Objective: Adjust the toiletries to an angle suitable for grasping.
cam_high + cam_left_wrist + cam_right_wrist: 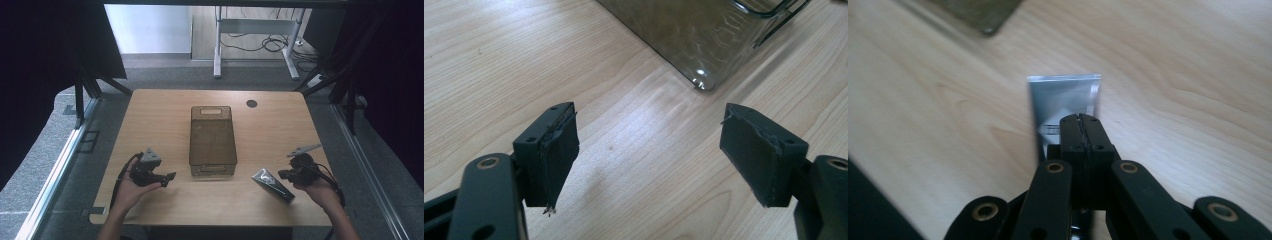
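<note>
Right gripper (1079, 119) near table's front right edge, jaws pressed together, apparently pinching dark grey squeeze tube (1064, 100) with silver crimped end; tube slants beside it, possibly just off wooden tabletop (280, 125). Left gripper (649, 150) front left, jaws wide apart over bare wood. Beyond, at centre: smoky transparent plastic bin (213, 142).

Left gripper (649, 160) held open over the wooden counter (499, 60)

Its two black padded jaws stand wide apart with bare wood between them. Beyond them, a rounded corner of a clear, tinted plastic bin (694, 35) rests on the counter at upper right.
</note>
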Motion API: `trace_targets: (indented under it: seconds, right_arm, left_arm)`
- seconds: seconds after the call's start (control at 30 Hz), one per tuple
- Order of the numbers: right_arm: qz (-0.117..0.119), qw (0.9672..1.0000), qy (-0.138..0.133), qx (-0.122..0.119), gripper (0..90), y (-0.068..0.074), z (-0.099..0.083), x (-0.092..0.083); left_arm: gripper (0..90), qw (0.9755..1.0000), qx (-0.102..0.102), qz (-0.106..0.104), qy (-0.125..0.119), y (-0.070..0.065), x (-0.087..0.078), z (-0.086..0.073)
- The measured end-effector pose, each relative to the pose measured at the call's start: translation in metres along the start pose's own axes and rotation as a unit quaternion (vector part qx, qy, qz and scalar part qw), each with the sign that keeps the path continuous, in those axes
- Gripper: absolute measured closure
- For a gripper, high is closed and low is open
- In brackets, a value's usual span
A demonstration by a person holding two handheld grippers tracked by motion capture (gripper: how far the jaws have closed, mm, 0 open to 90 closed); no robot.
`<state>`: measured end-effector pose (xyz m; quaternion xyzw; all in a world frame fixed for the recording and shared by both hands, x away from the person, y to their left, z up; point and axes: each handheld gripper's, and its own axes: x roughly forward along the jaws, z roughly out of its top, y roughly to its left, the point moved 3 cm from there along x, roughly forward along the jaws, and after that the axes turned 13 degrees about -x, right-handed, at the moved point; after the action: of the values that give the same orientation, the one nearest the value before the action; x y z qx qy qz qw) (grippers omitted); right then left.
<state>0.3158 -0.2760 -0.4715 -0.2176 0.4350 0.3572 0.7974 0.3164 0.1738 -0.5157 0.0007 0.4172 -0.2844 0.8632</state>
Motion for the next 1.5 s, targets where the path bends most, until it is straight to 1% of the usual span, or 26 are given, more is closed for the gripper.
trace_targets:
  seconds: [0.03,0.07,0.1,0.13,0.17,0.2,0.23,0.27,0.3,0.33,0.37,0.4,0.43,0.47,0.53,0.57,0.63,0.77,0.87,1.0,1.1,1.13,1.2,1.4,1.43,1.5]
  right_arm:
    - [0.006,1.0,0.005,-0.003,90.0,0.003,0.002,0.002]
    - [0.013,0.9997,0.015,-0.011,89.9,0.008,0.005,0.005]
    - [0.013,0.9997,0.015,-0.011,89.9,0.008,0.005,0.005]
    - [0.022,0.9991,0.03,-0.018,89.9,0.015,0.005,0.01]
    - [0.022,0.9991,0.03,-0.018,89.9,0.015,0.005,0.01]
    - [0.027,0.9985,0.042,-0.02,90.0,0.021,0.002,0.015]
    - [0.027,0.9985,0.042,-0.02,90.0,0.021,0.002,0.015]
    - [0.032,0.9977,0.055,-0.023,90.0,0.025,-0.002,0.018]
    - [0.032,0.9977,0.055,-0.023,90.0,0.025,-0.002,0.018]
    - [0.036,0.9971,0.062,-0.024,90.0,0.029,-0.006,0.018]
    - [0.037,0.9966,0.068,-0.028,90.0,0.033,-0.01,0.018]
    - [0.037,0.9966,0.068,-0.028,90.0,0.033,-0.01,0.018]
    - [0.037,0.9957,0.078,-0.032,90.0,0.039,-0.017,0.017]
    - [0.037,0.9957,0.078,-0.032,90.0,0.039,-0.017,0.017]
    - [0.039,0.9953,0.084,-0.03,90.0,0.042,-0.026,0.016]
    - [0.039,0.9953,0.084,-0.03,90.0,0.042,-0.026,0.016]
    - [0.039,0.9949,0.088,-0.029,90.0,0.045,-0.034,0.015]
    - [0.037,0.994,0.099,-0.029,90.0,0.046,-0.04,0.017]
    - [0.037,0.9938,0.101,-0.027,90.0,0.045,-0.042,0.016]
    - [0.034,0.9944,0.099,-0.018,90.0,0.041,-0.046,0.012]
    - [0.032,0.9943,0.1,-0.017,90.0,0.04,-0.048,0.013]
    - [0.031,0.9942,0.102,-0.017,90.0,0.04,-0.049,0.014]
    - [0.032,0.9941,0.103,-0.013,90.0,0.039,-0.051,0.015]
    - [0.027,0.9943,0.103,-0.006,90.0,0.032,-0.053,0.013]
    - [0.024,0.9943,0.104,0.0,90.0,0.028,-0.054,0.012]
    - [0.021,0.9942,0.105,0.005,90.0,0.024,-0.054,0.012]
  left_arm:
    - [23.9,1.0,0.0,-0.001,0.0,0.001,0.0,0.0]
    - [23.9,1.0,0.0,-0.001,-0.001,0.001,0.0,0.001]
    - [23.9,1.0,0.001,-0.003,-0.001,0.001,0.0,0.001]
    - [23.9,1.0,0.001,-0.005,-0.001,0.0,0.0,0.001]
    - [23.9,1.0,0.001,-0.005,-0.001,0.0,0.0,0.001]
    - [23.8,1.0,0.001,-0.006,-0.001,0.0,0.0,0.001]
    - [23.9,1.0,0.001,-0.006,-0.001,0.0,0.0,0.001]
    - [23.8,1.0,0.001,-0.005,0.0,0.002,-0.001,0.002]
    - [23.8,1.0,0.001,-0.005,0.0,0.002,-0.001,0.002]
    - [23.8,1.0,-0.004,0.0,-0.003,0.005,-0.002,0.002]
    - [23.9,1.0,-0.004,0.0,-0.003,0.005,-0.002,0.002]
    - [23.9,1.0,-0.004,0.003,-0.005,0.006,-0.003,0.002]
    - [23.9,1.0,-0.006,0.005,-0.005,0.007,-0.004,0.002]
    - [23.9,0.9999,-0.008,0.004,-0.008,0.009,-0.005,0.002]
    - [23.9,0.9999,-0.01,0.006,-0.01,0.01,-0.006,0.003]
    - [23.9,0.9999,-0.011,0.007,-0.01,0.011,-0.006,0.003]
    - [23.9,0.9999,-0.011,0.009,-0.009,0.011,-0.006,0.002]
    - [23.8,0.9999,-0.007,0.01,-0.007,0.01,-0.005,0.002]
    - [23.9,0.9999,-0.01,0.01,-0.006,0.011,-0.005,0.002]
    - [23.9,0.9999,-0.011,0.011,-0.006,0.013,-0.004,0.002]
    - [23.8,0.9999,-0.01,0.013,-0.003,0.012,-0.003,0.001]
    - [23.9,0.9998,-0.005,0.019,-0.001,0.012,-0.002,0.001]
    - [23.9,0.9998,-0.004,0.02,0.0,0.011,-0.002,0.001]
    - [23.8,0.9998,-0.003,0.02,0.001,0.011,-0.001,0.001]
    - [23.8,0.9998,-0.002,0.02,0.003,0.011,-0.001,0.001]
    - [23.9,0.9998,-0.002,0.02,0.003,0.011,-0.001,0.001]
